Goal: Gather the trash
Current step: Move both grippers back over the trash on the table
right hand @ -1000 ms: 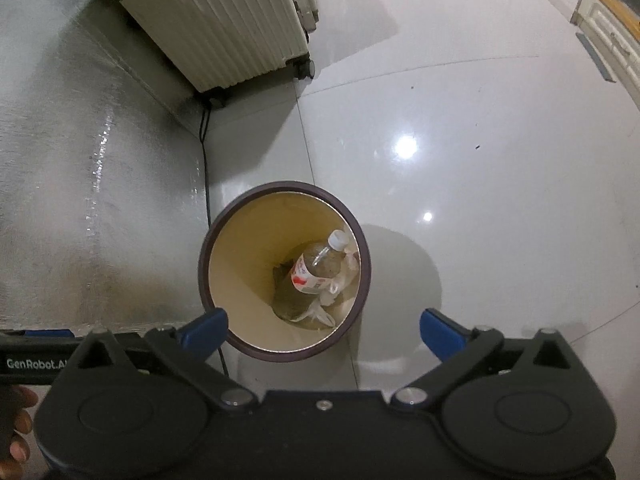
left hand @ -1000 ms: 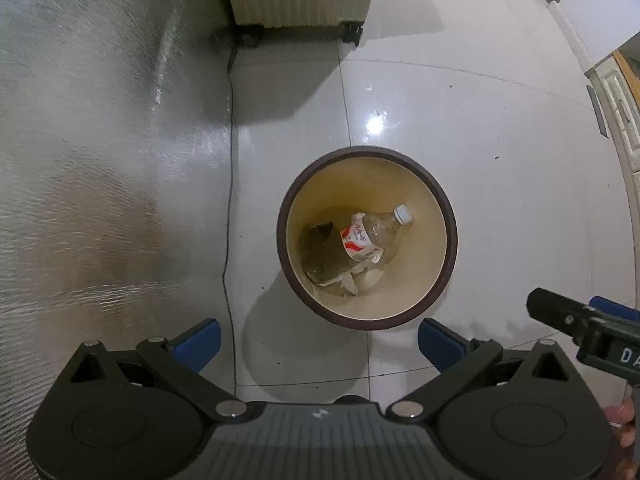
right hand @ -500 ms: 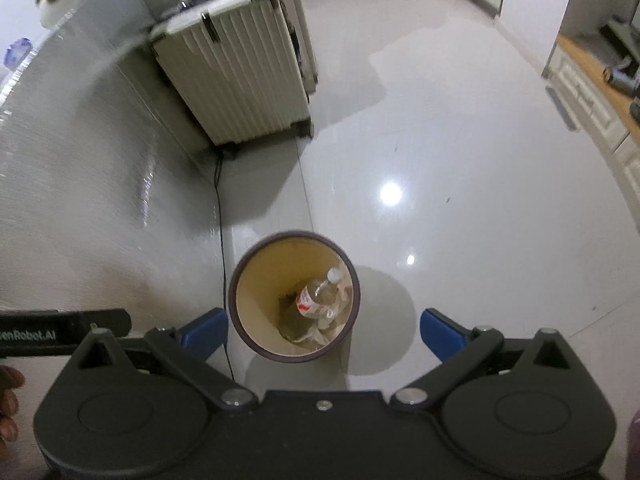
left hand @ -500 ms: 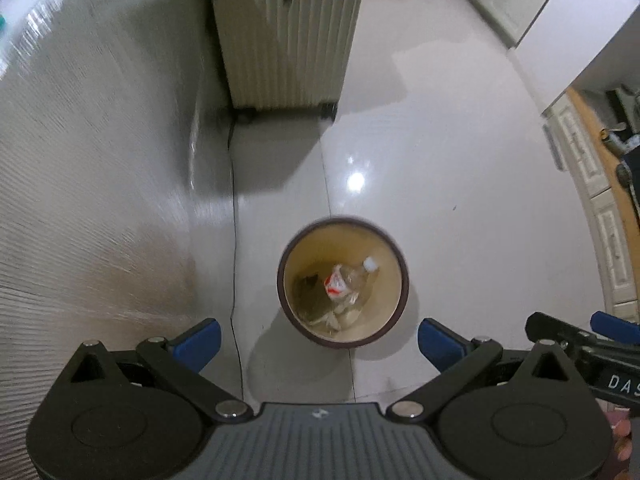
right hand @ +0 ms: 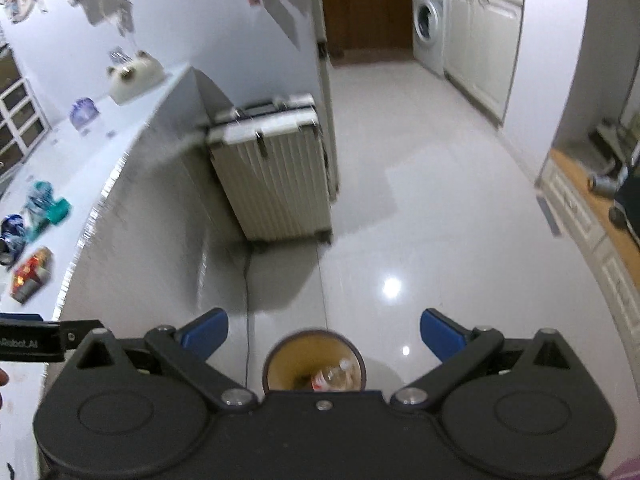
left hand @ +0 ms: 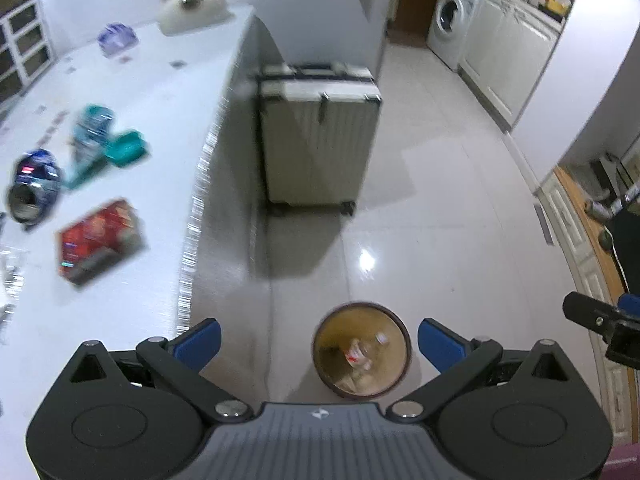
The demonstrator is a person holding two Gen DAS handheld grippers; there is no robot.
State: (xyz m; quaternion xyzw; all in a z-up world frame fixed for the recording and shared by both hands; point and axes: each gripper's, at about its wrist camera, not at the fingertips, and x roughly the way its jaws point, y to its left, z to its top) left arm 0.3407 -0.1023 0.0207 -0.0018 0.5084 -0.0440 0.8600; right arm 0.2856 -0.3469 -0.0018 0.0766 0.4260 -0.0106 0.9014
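Observation:
A round brown trash bin (left hand: 361, 350) with a cream inside stands on the floor far below, holding a clear plastic bottle (left hand: 362, 354) with a red label and crumpled scraps. My left gripper (left hand: 319, 340) is open and empty, high above the bin. The bin (right hand: 314, 366) and bottle (right hand: 332, 376) also show in the right wrist view, partly cut off by the body of my right gripper (right hand: 324, 334), which is open and empty too. On the white counter (left hand: 120, 152) at the left lie a red packet (left hand: 98, 236), a blue can (left hand: 34, 186) and teal wrappers (left hand: 106, 140).
A ribbed beige suitcase (left hand: 318, 136) stands on wheels against the counter's end. A thin cable (right hand: 246, 312) runs down the floor beside it. The glossy tiled floor (left hand: 440, 208) stretches to a washing machine (left hand: 454, 26) and white cabinets. The right gripper's tip (left hand: 600, 320) shows at the left view's right edge.
Both grippers have risen well above the bin, which now looks much smaller. The counter top with its litter has come into view on the left. Both stay open.

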